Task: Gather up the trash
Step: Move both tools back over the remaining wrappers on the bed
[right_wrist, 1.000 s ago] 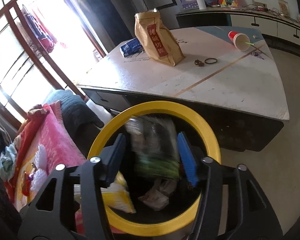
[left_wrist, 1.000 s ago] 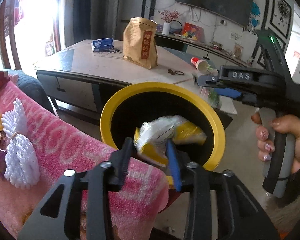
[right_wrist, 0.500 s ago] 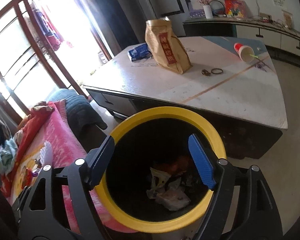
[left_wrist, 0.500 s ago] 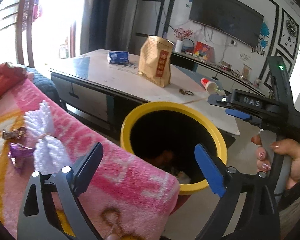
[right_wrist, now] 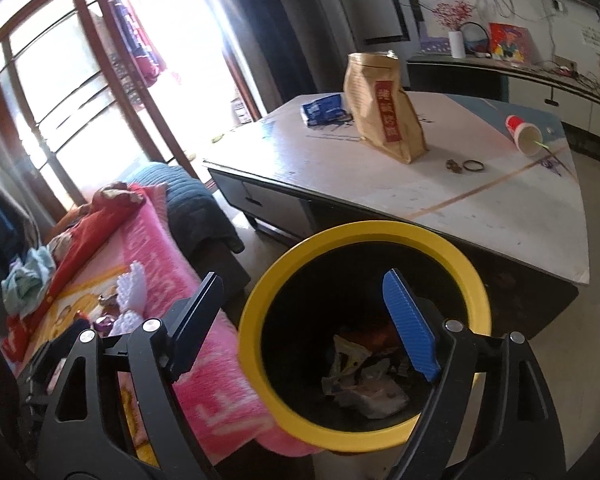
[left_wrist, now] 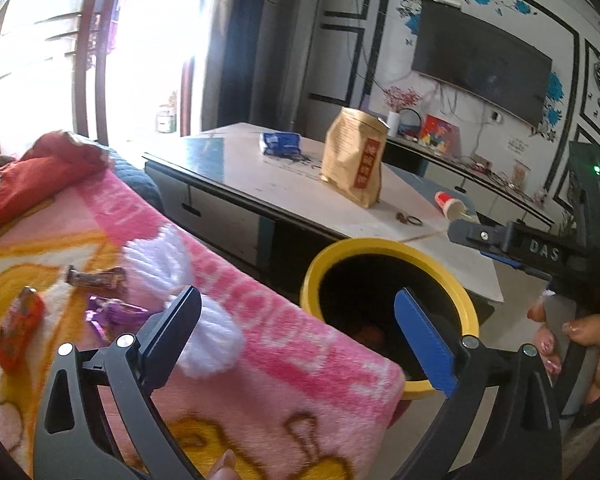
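A black trash bin with a yellow rim (left_wrist: 384, 245) (right_wrist: 260, 292) stands between the pink blanket and the low table. Crumpled wrappers (right_wrist: 360, 380) lie at its bottom. My left gripper (left_wrist: 300, 328) is open and empty, held above the blanket's edge beside the bin. My right gripper (right_wrist: 300, 308) is open and empty above the bin's rim; it also shows in the left wrist view (left_wrist: 500, 240). A brown wrapper (left_wrist: 96, 278), a purple wrapper (left_wrist: 114, 314) and a red wrapper (left_wrist: 16, 330) lie on the blanket (left_wrist: 260, 320), left of my left gripper.
A low table (right_wrist: 480, 208) behind the bin holds a brown paper bag (right_wrist: 384, 108), a blue packet (right_wrist: 324, 108), a tipped red-and-white cup (right_wrist: 524, 134) and a hair tie (right_wrist: 472, 166). A dark cushion (right_wrist: 188, 200) and clothes lie further along the sofa.
Both grippers opened and dropped their wrappers into the bin. The left gripper has since pulled back and swung left over the blanket; the right has risen a little.
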`<state>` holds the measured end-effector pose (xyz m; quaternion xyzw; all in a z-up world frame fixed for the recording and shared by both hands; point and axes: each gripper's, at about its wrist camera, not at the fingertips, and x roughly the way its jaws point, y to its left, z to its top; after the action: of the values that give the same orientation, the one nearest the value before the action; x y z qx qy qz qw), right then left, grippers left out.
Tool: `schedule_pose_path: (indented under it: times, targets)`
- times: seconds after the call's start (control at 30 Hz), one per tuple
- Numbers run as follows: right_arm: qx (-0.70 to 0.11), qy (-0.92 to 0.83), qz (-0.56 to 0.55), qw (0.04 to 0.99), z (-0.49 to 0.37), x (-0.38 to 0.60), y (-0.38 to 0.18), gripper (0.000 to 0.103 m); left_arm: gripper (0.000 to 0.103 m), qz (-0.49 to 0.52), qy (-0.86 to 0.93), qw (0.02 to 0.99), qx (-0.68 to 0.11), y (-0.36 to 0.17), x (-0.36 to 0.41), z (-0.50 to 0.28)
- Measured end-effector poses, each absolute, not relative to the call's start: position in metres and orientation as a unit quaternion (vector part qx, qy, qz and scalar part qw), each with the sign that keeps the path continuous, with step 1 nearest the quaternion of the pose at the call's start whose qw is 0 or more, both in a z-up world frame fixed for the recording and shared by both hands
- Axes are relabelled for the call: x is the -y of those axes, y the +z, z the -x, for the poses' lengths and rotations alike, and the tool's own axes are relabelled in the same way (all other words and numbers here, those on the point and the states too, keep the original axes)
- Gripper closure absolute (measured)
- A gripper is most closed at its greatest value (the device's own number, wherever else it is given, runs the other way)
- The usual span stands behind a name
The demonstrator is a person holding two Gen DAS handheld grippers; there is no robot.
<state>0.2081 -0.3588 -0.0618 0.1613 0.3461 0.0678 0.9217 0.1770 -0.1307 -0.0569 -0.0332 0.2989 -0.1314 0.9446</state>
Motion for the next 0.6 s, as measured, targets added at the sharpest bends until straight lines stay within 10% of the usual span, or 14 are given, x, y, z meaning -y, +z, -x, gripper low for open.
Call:
schedule_pose_path:
  times: [0.6]
  targets:
    - [-0.345, 0.143, -0.101, 0.922, -0.194, 0.293, -0.047, 0.029, 0.008, 0.078, -0.066, 0.955, -0.277, -0.042, 0.065, -0.170]
